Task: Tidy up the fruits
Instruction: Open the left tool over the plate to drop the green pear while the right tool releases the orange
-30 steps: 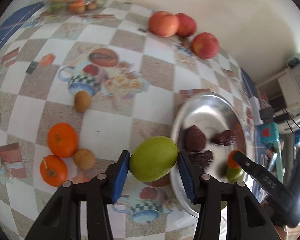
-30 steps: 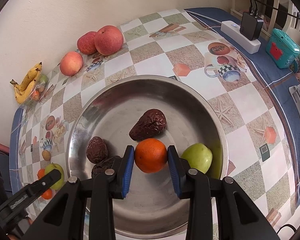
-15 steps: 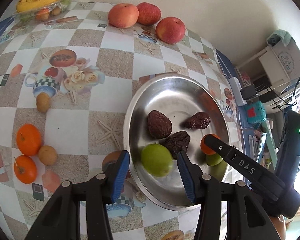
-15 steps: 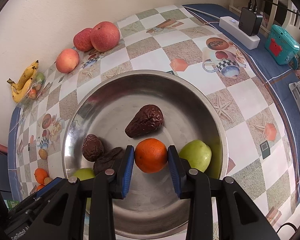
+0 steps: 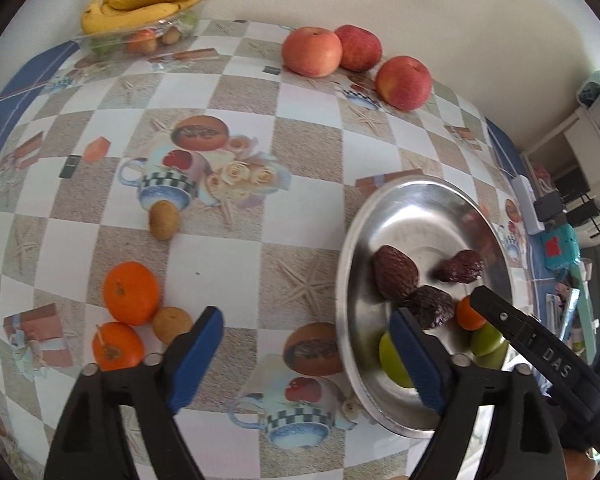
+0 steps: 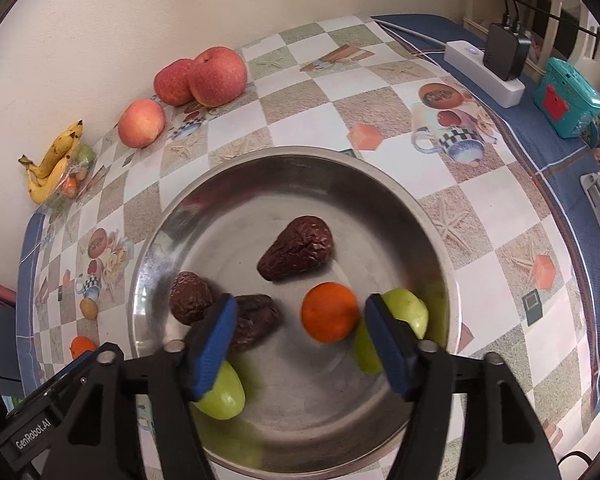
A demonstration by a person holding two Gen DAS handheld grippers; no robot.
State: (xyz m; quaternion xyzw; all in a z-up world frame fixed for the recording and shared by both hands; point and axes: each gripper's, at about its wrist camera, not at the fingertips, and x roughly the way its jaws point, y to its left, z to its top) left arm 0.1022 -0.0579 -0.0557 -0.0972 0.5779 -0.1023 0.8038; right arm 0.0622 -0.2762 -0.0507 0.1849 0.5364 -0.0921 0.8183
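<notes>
Nearest to us, our left tongs (image 5: pixel 308 354) stand wide with nothing between the blue pads; their jaws have just been opening, and the green fruit (image 5: pixel 392 360) they carried a second ago now lies in the metal bowl (image 5: pixel 352 280), partly hidden behind the right pad. Our right tongs (image 6: pixel 300 340) have also just been opening: the orange (image 6: pixel 330 312) they clamped half a second ago sits released on the bowl floor between the pads, touching neither. From the left view the right tongs' arm reads "DAS"; from the right view the left tongs' arm reads "GenRobot.AI".

Beside the orange lie a second green fruit (image 6: pixel 408 312) and, a little farther in, three dark wrinkled fruits (image 6: pixel 296 254). Out on the checkered surface (image 5: pixel 300 152) left of the bowl, two more oranges (image 5: pixel 130 292) and a small brown fruit (image 5: pixel 172 324) sit close together, with another brown fruit (image 5: pixel 163 220) beyond them. Against the far wall rest three apples (image 5: pixel 312 56) and a tray of bananas (image 5: pixel 148 4).
</notes>
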